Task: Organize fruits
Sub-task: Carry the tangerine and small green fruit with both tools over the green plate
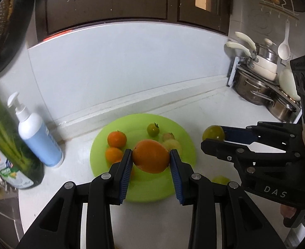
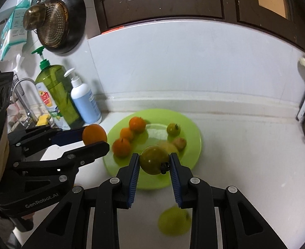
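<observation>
My left gripper (image 1: 150, 159) is shut on an orange fruit (image 1: 151, 156) and holds it above the near part of a lime green plate (image 1: 179, 128). My right gripper (image 2: 154, 162) is shut on a green tomato (image 2: 154, 159) over the plate's near edge (image 2: 191, 122); it shows at the right of the left wrist view (image 1: 213, 133). On the plate lie three small oranges (image 2: 137, 123), a small green tomato (image 2: 173, 129) and pale yellowish fruits (image 2: 180, 143). A yellow-green fruit (image 2: 174, 220) lies on the counter in front of the plate.
A green dish-soap bottle (image 2: 56, 91) and a white-and-blue pump bottle (image 2: 85, 101) stand left of the plate, by a sink tap (image 2: 22, 91). Steel pots on a rack (image 1: 256, 83) are at the right. A white backsplash and dark cabinets rise behind.
</observation>
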The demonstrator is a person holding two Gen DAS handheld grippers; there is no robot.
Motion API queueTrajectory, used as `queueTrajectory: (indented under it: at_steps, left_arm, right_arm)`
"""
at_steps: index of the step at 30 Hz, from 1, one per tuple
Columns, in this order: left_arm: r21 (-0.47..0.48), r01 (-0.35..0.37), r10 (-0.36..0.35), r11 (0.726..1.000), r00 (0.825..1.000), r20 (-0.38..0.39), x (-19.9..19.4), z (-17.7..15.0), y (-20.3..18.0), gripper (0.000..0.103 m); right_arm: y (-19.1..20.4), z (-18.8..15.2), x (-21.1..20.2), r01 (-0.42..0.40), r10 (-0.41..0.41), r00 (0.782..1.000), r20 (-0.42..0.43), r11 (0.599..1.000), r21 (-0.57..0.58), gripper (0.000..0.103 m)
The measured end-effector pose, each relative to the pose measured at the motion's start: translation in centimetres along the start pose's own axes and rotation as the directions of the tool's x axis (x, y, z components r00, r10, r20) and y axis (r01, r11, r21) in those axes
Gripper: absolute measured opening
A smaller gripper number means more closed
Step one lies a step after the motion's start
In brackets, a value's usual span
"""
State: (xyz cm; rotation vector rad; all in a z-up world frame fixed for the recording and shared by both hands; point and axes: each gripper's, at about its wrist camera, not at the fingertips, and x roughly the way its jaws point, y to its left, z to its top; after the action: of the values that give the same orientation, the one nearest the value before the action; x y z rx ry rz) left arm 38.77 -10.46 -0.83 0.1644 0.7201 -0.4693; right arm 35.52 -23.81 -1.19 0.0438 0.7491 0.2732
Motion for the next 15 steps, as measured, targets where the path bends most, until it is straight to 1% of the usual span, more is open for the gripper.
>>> queueTrajectory:
  at_steps: [6, 11, 15]
  left_arm:
    - [0.008, -0.004, 0.004, 1.0, 1.0, -0.024, 2.3, 1.7, 1.0, 0.036]
    - [0.024, -0.016, 0.017, 1.0, 0.999, -0.037, 4.7, 2.9, 1.9, 0.036]
    - [0.016, -0.02, 0.021, 1.0, 0.999, -0.045, 6.4, 3.6, 2.7, 0.036]
  right_arm:
    - [-1.1, 2.1, 2.2, -0.002, 0.002, 1.0, -0.005, 1.0, -0.005, 0.03]
    - [-1.9, 3.5, 4.7, -0.003, 0.002, 0.999, -0.037, 1.0, -0.008, 0.03]
    - [-2.7, 4.2, 6.6, -0.005, 0.005, 0.998, -0.067, 1.0, 0.0, 0.03]
